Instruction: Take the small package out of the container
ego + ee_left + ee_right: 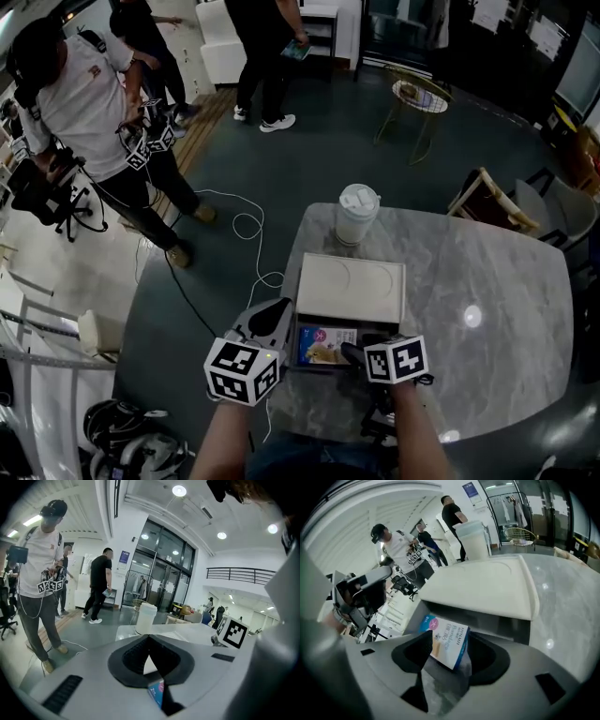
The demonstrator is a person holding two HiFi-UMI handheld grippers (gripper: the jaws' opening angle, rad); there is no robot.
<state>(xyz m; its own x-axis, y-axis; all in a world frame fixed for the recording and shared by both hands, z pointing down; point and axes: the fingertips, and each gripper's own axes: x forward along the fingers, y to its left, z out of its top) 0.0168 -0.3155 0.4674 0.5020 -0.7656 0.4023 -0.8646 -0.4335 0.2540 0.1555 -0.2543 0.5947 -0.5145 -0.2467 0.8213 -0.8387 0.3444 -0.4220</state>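
You are holding the right claw (445, 649) wide around the small package (449, 638) standing tilted in the container (497, 620), not pinching it, so lifting now is risking it slipping back inside.

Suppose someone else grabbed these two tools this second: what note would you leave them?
Left tool: jaws together, gripping nothing.
Right tool: jaws apart, the small package standing tilted between them, not clamped.
Package: at the near end of the cream container, apparently still inside.
Done: package reached.
To do: close the right tool on it and lift it clear.
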